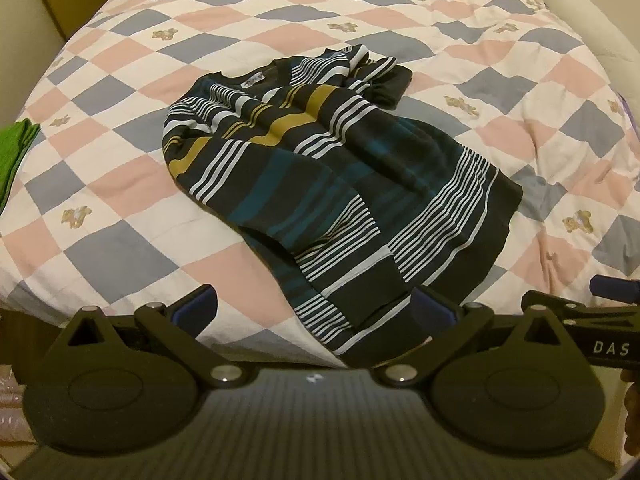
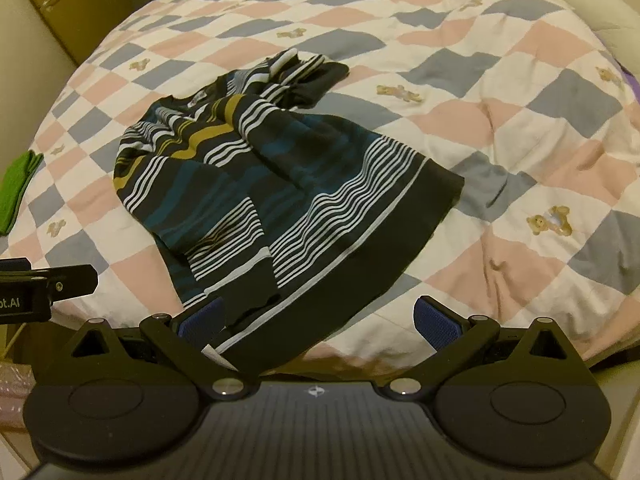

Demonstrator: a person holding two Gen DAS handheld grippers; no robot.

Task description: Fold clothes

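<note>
Left wrist view shows the striped sweater (image 1: 320, 184) rumpled on the bed (image 1: 120, 248). Left tongs (image 1: 316, 312) and right tongs (image 2: 318, 320) both gape apart at its hem, holding nothing.

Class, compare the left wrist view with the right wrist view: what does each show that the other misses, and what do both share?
Only the left wrist view shows the left tongs in full, open at the sweater's near hem. Only the right wrist view shows the right tongs in full, also open, and a cupboard door. Both show the striped sweater crumpled on the checked quilt and a green cloth at the left edge.
</note>
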